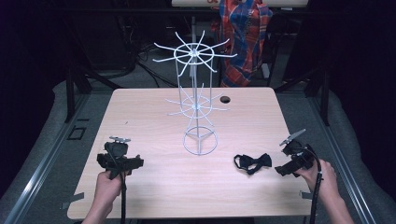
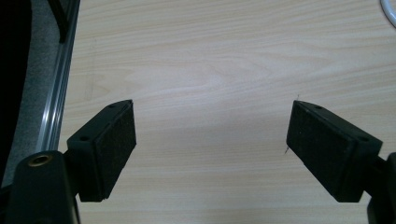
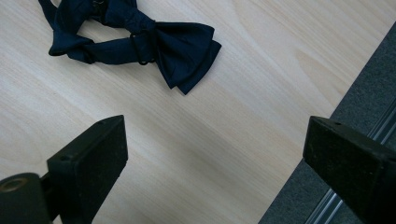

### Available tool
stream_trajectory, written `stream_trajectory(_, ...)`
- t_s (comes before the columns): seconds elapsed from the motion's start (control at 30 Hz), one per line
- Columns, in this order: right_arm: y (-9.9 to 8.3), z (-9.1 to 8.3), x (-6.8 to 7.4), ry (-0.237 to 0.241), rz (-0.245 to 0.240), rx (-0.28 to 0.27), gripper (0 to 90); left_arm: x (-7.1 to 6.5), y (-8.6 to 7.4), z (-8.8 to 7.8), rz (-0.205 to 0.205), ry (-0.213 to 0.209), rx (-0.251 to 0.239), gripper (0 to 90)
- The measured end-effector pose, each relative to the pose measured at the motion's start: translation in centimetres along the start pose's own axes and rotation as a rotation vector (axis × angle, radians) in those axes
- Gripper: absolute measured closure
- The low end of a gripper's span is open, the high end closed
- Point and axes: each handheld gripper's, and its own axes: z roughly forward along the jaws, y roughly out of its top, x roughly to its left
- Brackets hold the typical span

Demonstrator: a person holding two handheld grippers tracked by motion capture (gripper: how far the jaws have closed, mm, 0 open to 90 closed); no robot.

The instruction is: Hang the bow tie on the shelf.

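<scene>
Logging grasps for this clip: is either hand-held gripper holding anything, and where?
Nothing is held. The left hand-held gripper and right hand-held gripper are open; the bow tie lies untouched on the table.

Light wood table point(image 1: 140, 116): white wire rack point(image 1: 198, 107) mid-table, dark bow tie point(image 1: 252, 162) front right

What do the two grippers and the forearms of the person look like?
Both the left gripper and the right gripper are black, each with a grey plate on top and a trailing black cable. Their jaws are blocky, with rough flat pads. No sleeves cover the forearms.
</scene>
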Motion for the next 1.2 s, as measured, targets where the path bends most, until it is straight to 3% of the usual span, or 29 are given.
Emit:
stream_trajectory(0.43,0.6,-0.1,0.4,0.022,-0.015,-0.017,2.9,-0.1,0.0,0.0,0.001,-0.001,-0.001,16.1)
stream_trajectory(0.83,1.8,0.2,0.6,0.023,-0.043,0.013,0.0,-0.2,0.0,0.0,0.007,-0.001,0.001,16.1)
stream_trajectory(0.9,1.8,0.5,0.7,0.033,-0.028,-0.006,0.0,-0.2,0.0,0.0,0.007,0.0,-0.001,16.1)
stream_trajectory(0.97,2.2,0.6,0.8,0.022,-0.059,0.026,0.0,-0.3,0.0,0.0,0.01,-0.001,-0.001,16.1)
stream_trajectory(1.2,3.0,0.9,0.9,0.03,-0.061,0.01,0.0,-0.3,0.0,0.0,0.01,0.0,-0.001,16.1)
